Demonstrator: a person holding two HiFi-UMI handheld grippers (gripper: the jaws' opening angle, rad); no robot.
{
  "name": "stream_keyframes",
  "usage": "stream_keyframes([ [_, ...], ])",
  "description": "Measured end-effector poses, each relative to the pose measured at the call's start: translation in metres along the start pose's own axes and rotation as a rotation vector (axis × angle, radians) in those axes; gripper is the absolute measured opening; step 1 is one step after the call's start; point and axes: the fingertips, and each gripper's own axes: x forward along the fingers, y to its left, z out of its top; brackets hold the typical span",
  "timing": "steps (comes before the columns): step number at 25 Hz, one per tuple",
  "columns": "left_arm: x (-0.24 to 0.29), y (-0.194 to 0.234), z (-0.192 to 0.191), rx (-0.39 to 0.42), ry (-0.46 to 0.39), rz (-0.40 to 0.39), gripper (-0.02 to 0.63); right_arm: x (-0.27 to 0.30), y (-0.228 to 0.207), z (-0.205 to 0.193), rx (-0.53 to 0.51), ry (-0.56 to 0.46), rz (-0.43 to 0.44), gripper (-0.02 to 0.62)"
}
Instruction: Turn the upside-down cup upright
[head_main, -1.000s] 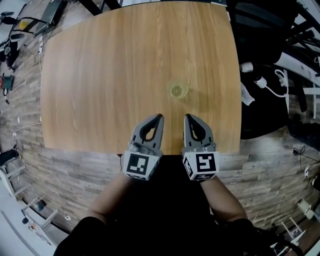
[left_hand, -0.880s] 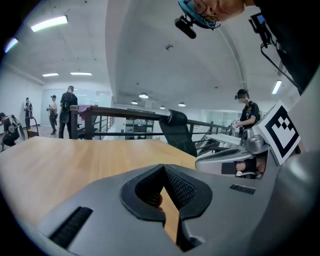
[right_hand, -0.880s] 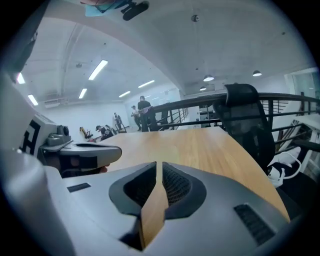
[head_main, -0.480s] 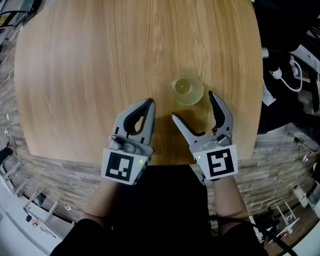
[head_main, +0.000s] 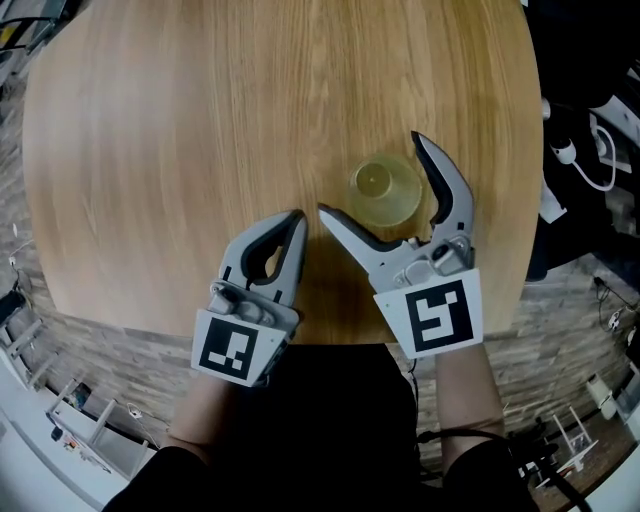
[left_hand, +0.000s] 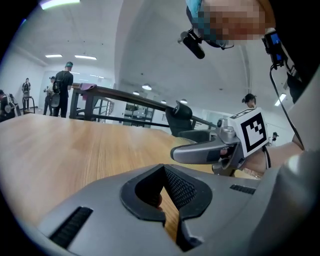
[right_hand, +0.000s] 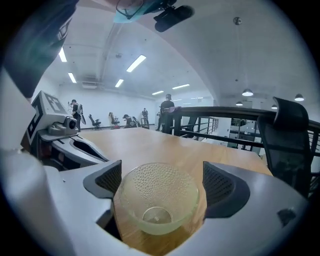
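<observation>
A translucent yellowish cup (head_main: 385, 193) stands on the wooden table (head_main: 180, 120); in the head view its small flat base faces up. My right gripper (head_main: 368, 174) straddles it with the jaws wide and still opening. The cup (right_hand: 157, 202) sits between the pads (right_hand: 220, 186), and neither pad presses on it. My left gripper (head_main: 298, 217) rests just left of the right one, shut and with nothing in it. In the left gripper view its jaws (left_hand: 172, 220) meet, and one finger (left_hand: 200, 150) of the right gripper crosses ahead of them.
The table's near edge (head_main: 300, 335) runs under both grippers. A white cable and plug (head_main: 580, 160) and dark chair parts lie off the table's right side. Far off, people (left_hand: 62, 92) stand beyond a black railing (left_hand: 130, 100).
The right gripper went from shut to wide open and moved forward until its jaws flank the cup. The left gripper stayed shut and drifted slightly left. The head camera came closer to the table.
</observation>
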Motion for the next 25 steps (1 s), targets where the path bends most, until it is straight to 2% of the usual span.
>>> stream_keyframes([
  [6,0.004,0.000,-0.013,-0.015,0.007,-0.017,0.000,0.009,-0.001,-0.006,-0.062,-0.001,-0.012,0.433],
  [15,-0.002,0.000,-0.023,-0.029,-0.001,-0.011,0.000,0.014,0.001,-0.011,-0.002,0.024,0.029,0.419],
  [19,-0.010,-0.004,-0.019,-0.022,-0.035,-0.014,0.000,-0.005,-0.005,0.007,0.108,-0.052,0.029,0.416],
  [21,-0.014,-0.014,-0.011,0.003,-0.072,-0.072,0.000,-0.020,-0.013,0.026,0.216,-0.136,0.062,0.416],
  [22,-0.015,-0.021,-0.008,0.028,-0.084,-0.120,0.061,-0.026,-0.017,0.035,0.275,-0.174,0.083,0.416],
  [23,-0.016,-0.027,-0.005,0.059,-0.089,-0.164,0.162,-0.030,-0.019,0.042,0.330,-0.204,0.101,0.415],
  [25,-0.016,-0.035,-0.001,0.131,-0.098,-0.207,0.202,-0.036,-0.020,0.055,0.405,-0.241,0.130,0.414],
])
